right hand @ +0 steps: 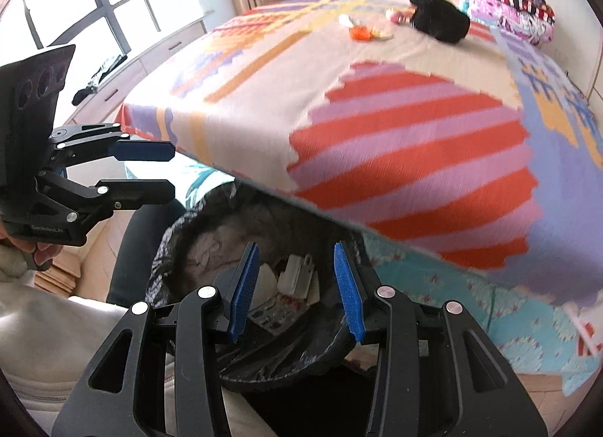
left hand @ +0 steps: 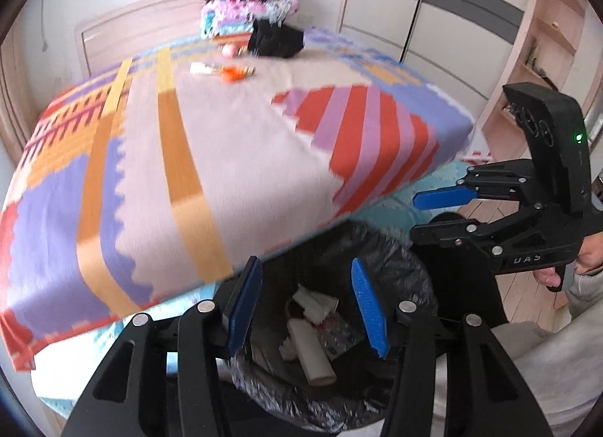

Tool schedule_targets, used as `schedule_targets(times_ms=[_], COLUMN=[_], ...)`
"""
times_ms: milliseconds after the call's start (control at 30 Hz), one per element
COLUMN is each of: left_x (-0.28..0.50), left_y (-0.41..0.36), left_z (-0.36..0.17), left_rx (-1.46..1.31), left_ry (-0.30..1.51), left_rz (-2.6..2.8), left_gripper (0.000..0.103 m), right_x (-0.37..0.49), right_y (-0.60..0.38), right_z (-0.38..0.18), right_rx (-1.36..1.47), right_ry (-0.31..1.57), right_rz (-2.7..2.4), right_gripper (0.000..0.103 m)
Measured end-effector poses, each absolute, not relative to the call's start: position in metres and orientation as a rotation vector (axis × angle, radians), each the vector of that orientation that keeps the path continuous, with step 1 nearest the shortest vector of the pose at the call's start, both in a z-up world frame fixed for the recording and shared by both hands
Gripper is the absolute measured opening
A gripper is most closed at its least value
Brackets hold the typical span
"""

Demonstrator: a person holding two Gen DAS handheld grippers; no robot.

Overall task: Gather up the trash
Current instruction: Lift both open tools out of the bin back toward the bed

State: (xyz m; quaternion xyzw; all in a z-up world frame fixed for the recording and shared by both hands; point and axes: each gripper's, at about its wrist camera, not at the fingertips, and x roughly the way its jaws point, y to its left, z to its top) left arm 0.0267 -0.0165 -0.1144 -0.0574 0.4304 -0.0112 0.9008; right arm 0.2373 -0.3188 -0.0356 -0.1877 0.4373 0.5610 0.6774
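Note:
A bin lined with a black bag (left hand: pixel 380 245) (right hand: pixel 177 237) stands at the corner of the bed. Inside lie a white tube (left hand: pixel 312 354), a blister pack (left hand: pixel 339 341) (right hand: pixel 271 314) and crumpled tissue (left hand: pixel 314 303). My left gripper (left hand: pixel 305 263) (right hand: pixel 172 169) hovers above the bin, open, with nothing between its blue pads. My right gripper (right hand: pixel 296 248) (left hand: pixel 414 214) hangs beside it over the same bin, also open and holding nothing. Far up the bed lie an orange scrap (left hand: pixel 231 73) (right hand: pixel 360 33), a white wrapper (left hand: pixel 199 67) (right hand: pixel 345 19) and a pink item (left hand: pixel 230 49) (right hand: pixel 395 15).
The bed carries a colourful patterned blanket (left hand: pixel 233 158) (right hand: pixel 377 105). A black cloth bundle (left hand: pixel 275 39) (right hand: pixel 441 24) and stacked pillows (left hand: pixel 248 3) (right hand: pixel 505 0) sit near the headboard. A wardrobe (left hand: pixel 433 11) stands to the right, a window (right hand: pixel 98 0) to the left. The person's grey sleeve (right hand: pixel 41 324) is nearby.

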Motion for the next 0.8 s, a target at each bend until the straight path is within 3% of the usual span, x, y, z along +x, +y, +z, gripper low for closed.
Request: schedule_targets(times_ms=[167, 233, 300, 367, 600, 667, 800], left_x=[0.038, 0.041, 0.046, 0.051, 0.071, 0.077, 0.088], left_y=[-0.007, -0.004, -0.002, 0.003, 0.018, 0.022, 0.028], left_z=[-0.102, -0.098, -0.094, -0.09, -0.074, -0.067, -0.059], left_rx=[-0.144, -0.126, -0.107, -0.111, -0.116, -0.119, -0.104], left_ry=[0.862, 0.856, 0.838, 0.822, 0.768, 0.752, 0.728], left_rz=[-0.003, 0.01, 0.028, 0.023, 0.021, 0.02, 0.008], left_gripper=[0.048, 0.055, 0.062, 0.062, 0.062, 0.071, 0.078], right_x=[0.248, 0.253, 0.259, 0.265, 0.294, 0.3, 0.313], right_y=[-0.313, -0.311, -0.308, -0.304, -0.291, -0.287, -0.278], right_z=[-0.018, -0.011, -0.005, 0.001, 0.024, 0.028, 0.037], right_rx=[-0.437, -0.443, -0.449, -0.453, -0.452, -0.457, -0.481], right_ry=[0.922, 0.894, 0.869, 0.846, 0.765, 0.749, 0.709], right_rz=[1.245, 1.24, 1.23, 1.224, 1.198, 1.193, 1.182], right_gripper=[0.041, 0.044, 0.049, 0.051, 0.072, 0.079, 0.083])
